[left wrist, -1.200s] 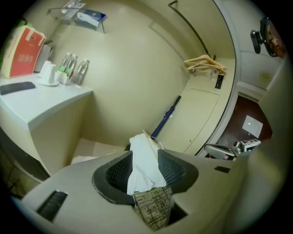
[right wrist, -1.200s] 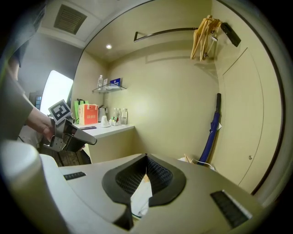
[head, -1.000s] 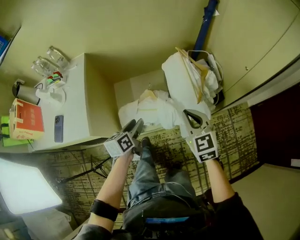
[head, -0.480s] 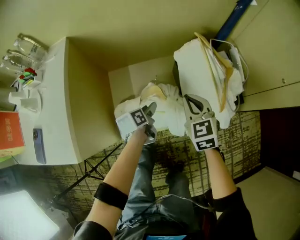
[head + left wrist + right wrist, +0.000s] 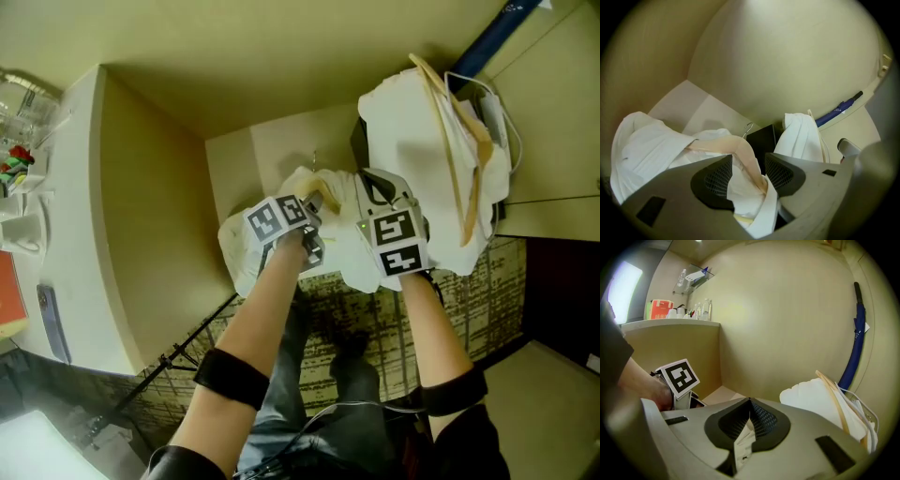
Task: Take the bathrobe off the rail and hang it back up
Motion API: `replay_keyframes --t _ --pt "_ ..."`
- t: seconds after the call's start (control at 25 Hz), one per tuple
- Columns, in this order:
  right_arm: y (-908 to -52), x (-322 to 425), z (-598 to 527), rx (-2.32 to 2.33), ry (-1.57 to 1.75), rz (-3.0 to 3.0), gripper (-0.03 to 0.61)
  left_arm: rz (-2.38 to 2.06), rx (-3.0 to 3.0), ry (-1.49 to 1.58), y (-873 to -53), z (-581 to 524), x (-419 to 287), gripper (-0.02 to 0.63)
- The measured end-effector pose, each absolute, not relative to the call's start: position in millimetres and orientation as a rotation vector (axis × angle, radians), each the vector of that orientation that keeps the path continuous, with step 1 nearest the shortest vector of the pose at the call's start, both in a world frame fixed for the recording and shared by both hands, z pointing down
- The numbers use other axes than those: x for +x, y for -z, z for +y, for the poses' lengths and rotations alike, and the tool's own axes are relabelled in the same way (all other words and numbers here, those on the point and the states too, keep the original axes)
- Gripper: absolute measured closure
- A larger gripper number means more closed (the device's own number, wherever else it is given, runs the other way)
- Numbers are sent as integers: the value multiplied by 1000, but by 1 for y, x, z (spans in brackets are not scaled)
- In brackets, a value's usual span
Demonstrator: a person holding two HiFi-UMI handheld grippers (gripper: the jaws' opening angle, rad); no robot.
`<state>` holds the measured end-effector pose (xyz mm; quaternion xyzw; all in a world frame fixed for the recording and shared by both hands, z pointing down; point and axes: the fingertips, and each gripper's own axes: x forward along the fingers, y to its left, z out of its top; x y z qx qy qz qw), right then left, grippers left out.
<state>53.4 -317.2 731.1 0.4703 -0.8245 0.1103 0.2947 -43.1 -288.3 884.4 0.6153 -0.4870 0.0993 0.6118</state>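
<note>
Clenched tight with the right gripper (image 5: 749, 404) on a fold of the crumpled white bathrobe (image 5: 647, 145). Just been opening the left gripper (image 5: 748, 157) jaws, loosely astride the pale wooden hanger (image 5: 740, 150), not pressing. Heaped low in the corner; underside hidden.

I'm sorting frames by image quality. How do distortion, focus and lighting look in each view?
Head view: heavy fisheye bows the edge of the counter, with soft even light and little blur. Left gripper view: black circular vignette, with the hanger and bathrobe sharp and the nearest foreground soft. Right gripper view: same vignette, a glaring light blown out at upper left, and the umbrella bent by the lens.
</note>
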Motion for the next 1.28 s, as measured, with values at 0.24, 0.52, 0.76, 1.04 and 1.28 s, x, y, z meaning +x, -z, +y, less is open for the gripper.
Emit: replay_keyframes --t 0.24,0.52,0.76,1.04,1.28 --pt "-749 59 -334 1268 -311 -2179 557 -1084 1332 -250 -917 -295 -40 400" --pt "-763 66 -347 1279 -329 -2169 557 -1040 1284 -263 -938 -303 -32 400" --pt "-776 68 -351 1274 -354 -2169 557 -990 1250 -287 -952 -311 -25 400" --pt "-780 71 -355 1277 -352 -2164 557 -912 1214 -270 -958 -311 -19 402" --pt "-783 64 -356 1263 -349 -2166 557 -928 1260 -246 -957 -316 -21 467"
